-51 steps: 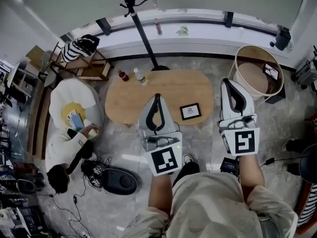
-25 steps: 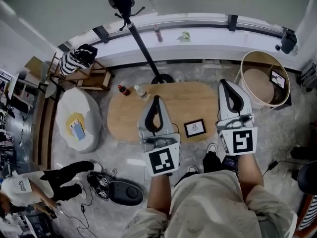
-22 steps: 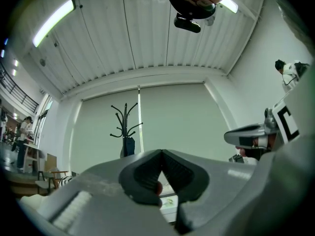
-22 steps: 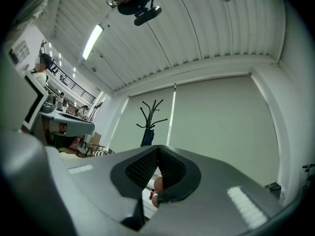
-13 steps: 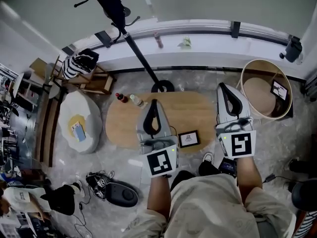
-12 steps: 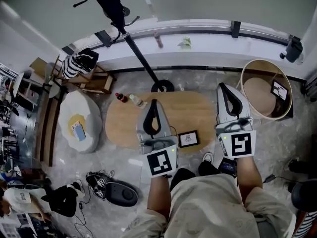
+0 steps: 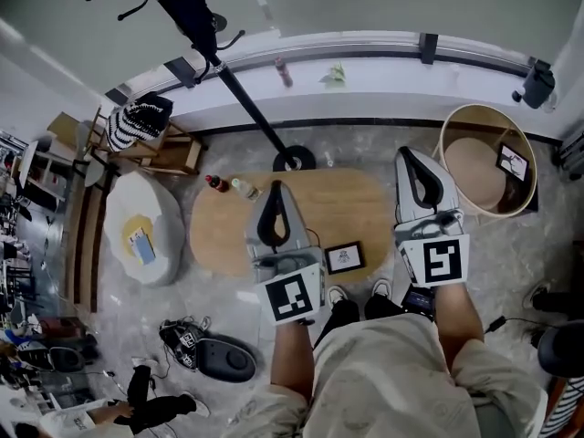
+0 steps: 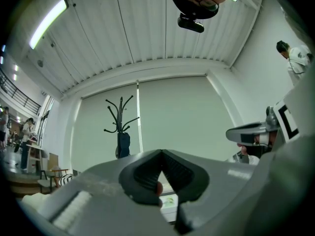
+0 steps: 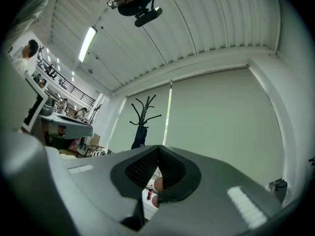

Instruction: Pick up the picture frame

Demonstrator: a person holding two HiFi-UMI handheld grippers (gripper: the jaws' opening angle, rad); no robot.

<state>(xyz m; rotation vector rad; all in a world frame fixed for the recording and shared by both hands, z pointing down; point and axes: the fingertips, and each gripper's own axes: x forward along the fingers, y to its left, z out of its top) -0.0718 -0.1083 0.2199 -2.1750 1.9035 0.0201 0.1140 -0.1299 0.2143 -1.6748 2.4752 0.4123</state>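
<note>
The left gripper (image 7: 276,190) hovers over the wooden table (image 7: 219,235), jaws clenched on nothing. The picture frame (image 7: 345,256) lies flat near the table's front edge, just right of it. The right gripper (image 7: 409,156), likewise clenched and empty, hangs at the table's right end.

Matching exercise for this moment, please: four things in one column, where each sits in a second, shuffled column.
Things:
1. picture frame
2. two bottles
3. round tub
4. coat stand

Places:
A. on the floor, right of the table
B. flat on the table, by its near edge
C. at the table's far left corner
D. base on the floor just past the table's far edge

Pairs: 1-B, 2-C, 3-A, 4-D
</note>
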